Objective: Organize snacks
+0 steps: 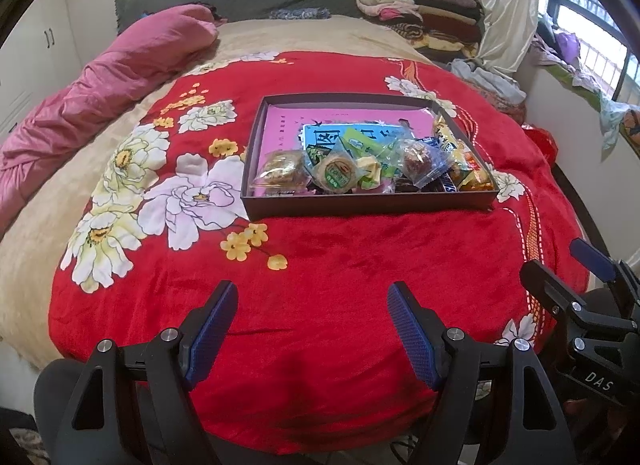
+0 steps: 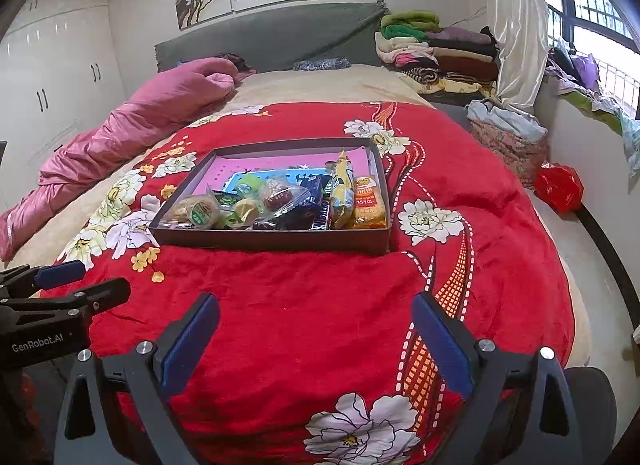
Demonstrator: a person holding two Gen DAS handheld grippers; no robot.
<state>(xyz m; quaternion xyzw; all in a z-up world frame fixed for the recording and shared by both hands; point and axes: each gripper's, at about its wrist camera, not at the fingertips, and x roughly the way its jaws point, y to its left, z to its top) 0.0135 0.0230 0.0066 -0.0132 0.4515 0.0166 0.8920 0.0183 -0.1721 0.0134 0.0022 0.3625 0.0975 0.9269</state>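
A shallow dark box (image 1: 360,207) (image 2: 276,240) with a pink bottom sits on a red flowered blanket (image 1: 340,265) (image 2: 304,285) on a bed. Several wrapped snacks lie heaped along its near side: a round cake with a green label (image 1: 335,174) (image 2: 199,209), a brown ball in clear wrap (image 1: 418,156) (image 2: 280,193), and an orange packet (image 2: 367,203) at the right. My left gripper (image 1: 310,307) hovers open over the blanket, short of the box. My right gripper (image 2: 314,317) is likewise open with nothing between its fingers. Each gripper appears at the edge of the other's view.
A pink quilt (image 1: 100,93) (image 2: 132,121) lies bunched along the bed's left side. Folded clothes (image 1: 416,9) (image 2: 436,49) are stacked at the far right by a curtain. A red bag (image 2: 558,185) sits on the floor to the right. White wardrobes (image 2: 60,65) stand at left.
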